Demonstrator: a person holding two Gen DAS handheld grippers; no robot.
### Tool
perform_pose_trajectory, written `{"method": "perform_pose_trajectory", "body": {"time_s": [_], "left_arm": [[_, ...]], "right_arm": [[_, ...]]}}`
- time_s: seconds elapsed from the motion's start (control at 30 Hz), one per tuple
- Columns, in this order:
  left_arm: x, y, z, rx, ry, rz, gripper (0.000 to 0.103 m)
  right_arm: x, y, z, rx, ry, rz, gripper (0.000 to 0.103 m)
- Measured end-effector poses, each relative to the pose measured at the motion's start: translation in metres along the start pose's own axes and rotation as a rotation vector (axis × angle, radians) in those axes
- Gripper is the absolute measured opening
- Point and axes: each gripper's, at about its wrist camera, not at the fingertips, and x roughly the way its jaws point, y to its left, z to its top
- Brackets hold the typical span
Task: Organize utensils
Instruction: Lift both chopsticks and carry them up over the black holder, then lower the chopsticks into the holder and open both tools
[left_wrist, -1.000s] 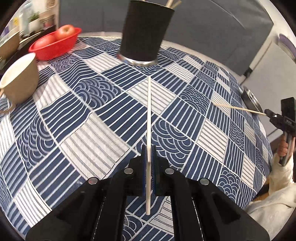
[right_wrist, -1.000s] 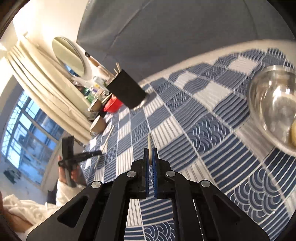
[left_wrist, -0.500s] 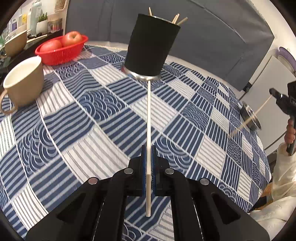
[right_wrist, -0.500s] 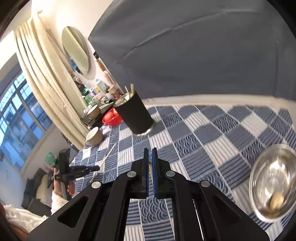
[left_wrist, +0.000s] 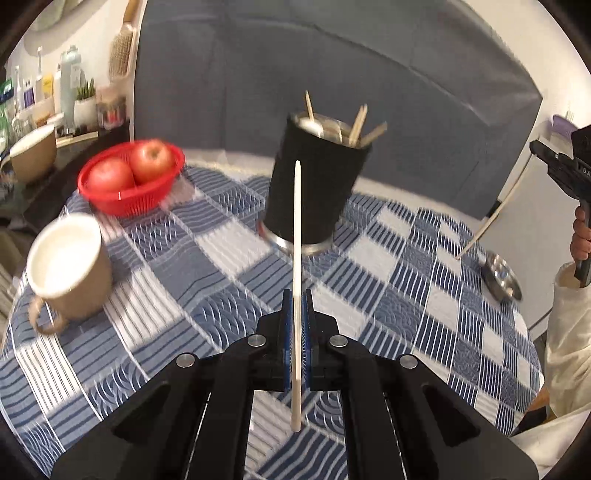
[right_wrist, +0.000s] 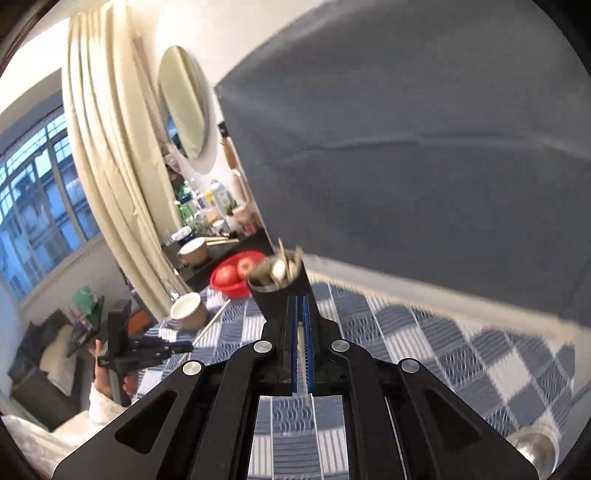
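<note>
My left gripper is shut on a pale wooden chopstick that runs straight ahead, its tip in front of the black utensil holder. The holder stands on the checked tablecloth with several chopsticks and a white utensil inside. My right gripper is shut on a second chopstick, seen only as a sliver between the pads, and points at the holder. In the left wrist view the right gripper hangs at the far right, its chopstick slanting down toward the table.
A red basket with apples sits back left of the holder. A beige mug stands at the left. A steel bowl lies near the right table edge. A grey backrest rises behind the table. A shelf of bottles stands beyond.
Both grippers have risen with their chopsticks lifted off the cloth. The holder's open top has come into view. The right gripper's chopstick has swung from level to slanting downward.
</note>
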Motion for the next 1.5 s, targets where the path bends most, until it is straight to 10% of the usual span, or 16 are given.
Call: {"method": "perform_pose_trajectory", "body": {"time_s": [0.77, 1.0, 1.5], "left_arm": [[0.063, -0.001, 0.154, 0.064, -0.242, -0.215, 0.005], [0.089, 0.019, 0.153, -0.045, -0.390, -0.321, 0.005], [0.133, 0.024, 0.133, -0.072, -0.381, -0.441, 0.005]], "right_arm": [[0.116, 0.061, 0.148, -0.080, -0.015, 0.055, 0.003], [0.143, 0.062, 0.152, -0.069, -0.016, 0.038, 0.003], [0.193, 0.066, 0.123, -0.089, 0.063, -0.007, 0.003]]}}
